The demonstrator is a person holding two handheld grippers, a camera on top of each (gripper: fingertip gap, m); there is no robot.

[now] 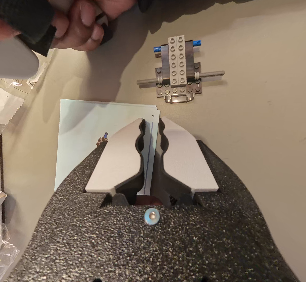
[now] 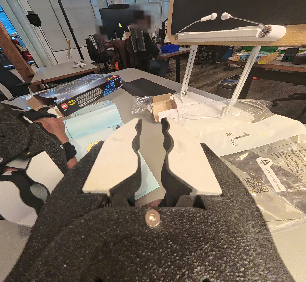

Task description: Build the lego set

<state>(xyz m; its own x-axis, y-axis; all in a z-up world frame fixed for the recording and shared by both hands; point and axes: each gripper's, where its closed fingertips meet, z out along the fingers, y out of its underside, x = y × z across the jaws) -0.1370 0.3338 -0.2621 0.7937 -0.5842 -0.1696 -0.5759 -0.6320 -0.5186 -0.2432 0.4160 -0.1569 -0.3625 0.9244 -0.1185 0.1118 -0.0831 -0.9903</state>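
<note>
— How many builds on the desk [image 1: 248, 124]?
— One grey brick assembly [image 1: 178, 68], two blue pins, ahead of the left gripper [image 1: 152, 121], whose narrow jaws straddle one booklet [image 1: 102, 124] edge; grip unclear.
— The right gripper [image 2: 151, 121]?
— Part-open, empty, near one cardboard box [image 2: 163, 106] and perhaps three plastic bags [image 2: 273, 171]

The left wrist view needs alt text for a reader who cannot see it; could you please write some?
The left gripper hangs over the right edge of a pale blue instruction booklet on a beige table, jaws slightly apart with nothing visibly gripped. Beyond it lies a partly built grey brick model with blue pins; a person's hand is at upper left.
</note>
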